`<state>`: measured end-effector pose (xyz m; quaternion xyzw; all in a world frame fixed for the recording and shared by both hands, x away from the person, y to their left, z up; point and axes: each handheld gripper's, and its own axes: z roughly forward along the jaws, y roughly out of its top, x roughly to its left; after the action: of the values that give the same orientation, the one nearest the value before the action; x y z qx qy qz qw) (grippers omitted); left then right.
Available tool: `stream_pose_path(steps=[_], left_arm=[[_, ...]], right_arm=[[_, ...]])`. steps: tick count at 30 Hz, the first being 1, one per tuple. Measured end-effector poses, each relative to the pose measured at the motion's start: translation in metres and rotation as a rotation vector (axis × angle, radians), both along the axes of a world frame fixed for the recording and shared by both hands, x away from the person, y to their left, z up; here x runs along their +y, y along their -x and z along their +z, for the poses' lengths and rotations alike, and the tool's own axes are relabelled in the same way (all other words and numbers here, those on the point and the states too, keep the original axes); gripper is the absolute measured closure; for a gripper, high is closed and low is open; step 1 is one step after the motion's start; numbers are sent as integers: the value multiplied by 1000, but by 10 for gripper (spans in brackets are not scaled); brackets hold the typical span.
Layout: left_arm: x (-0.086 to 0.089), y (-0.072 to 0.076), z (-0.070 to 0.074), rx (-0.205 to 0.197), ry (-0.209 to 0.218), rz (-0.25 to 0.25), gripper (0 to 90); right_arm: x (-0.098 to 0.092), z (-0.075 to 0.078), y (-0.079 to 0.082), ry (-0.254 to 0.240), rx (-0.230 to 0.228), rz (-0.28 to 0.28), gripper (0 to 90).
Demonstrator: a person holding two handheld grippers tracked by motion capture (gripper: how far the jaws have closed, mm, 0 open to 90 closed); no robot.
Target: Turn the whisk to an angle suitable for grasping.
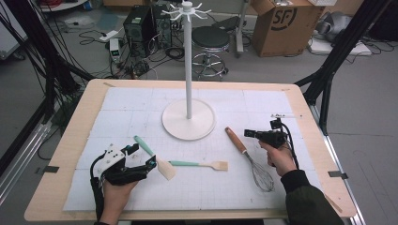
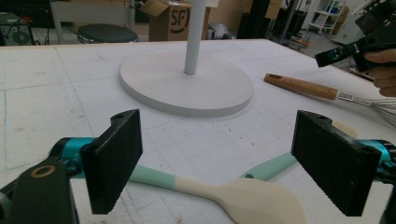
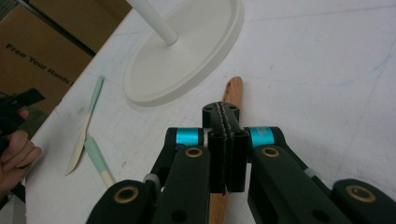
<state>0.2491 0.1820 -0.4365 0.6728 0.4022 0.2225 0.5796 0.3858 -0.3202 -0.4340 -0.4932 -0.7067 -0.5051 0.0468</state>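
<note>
Near the worktop's front edge, the left gripper (image 1: pixel 141 158) stands wide over a smooth cream-bladed spatula (image 2: pixel 224 190) with a mint handle. The right gripper (image 1: pixel 249 133), pads pressed together on nothing, hovers above the wire whisk (image 1: pixel 248 160) with its wooden handle. Farther back stands the round white stand (image 1: pixel 188 119).

The setting is a lab or workshop; a wooden table (image 1: pixel 75 140) carries a white gridded mat (image 1: pixel 131 112); computer towers (image 1: pixel 141 23), loose cables (image 1: pixel 94 35), a stool (image 1: pixel 210 40) and a cardboard box (image 1: pixel 286 23) occupy the grey floor; black frame struts (image 1: pixel 338 51) flank the table.
</note>
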Motion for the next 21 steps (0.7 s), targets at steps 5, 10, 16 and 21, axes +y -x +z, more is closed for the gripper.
stream_pose_path(steps=[5, 10, 16, 21], left_arm=[[1, -1, 0, -1, 0, 4, 172], [0, -2, 0, -2, -3, -4, 172], [0, -2, 0, -3, 7, 0, 172], [1, -1, 1, -2, 4, -4, 172]], right_arm=[[-3, 0, -8, 16, 52, 6, 900], [-2, -1, -12, 33, 58, 16, 900], [8, -9, -17, 74, 78, 32, 900], [13, -15, -19, 102, 91, 38, 900]])
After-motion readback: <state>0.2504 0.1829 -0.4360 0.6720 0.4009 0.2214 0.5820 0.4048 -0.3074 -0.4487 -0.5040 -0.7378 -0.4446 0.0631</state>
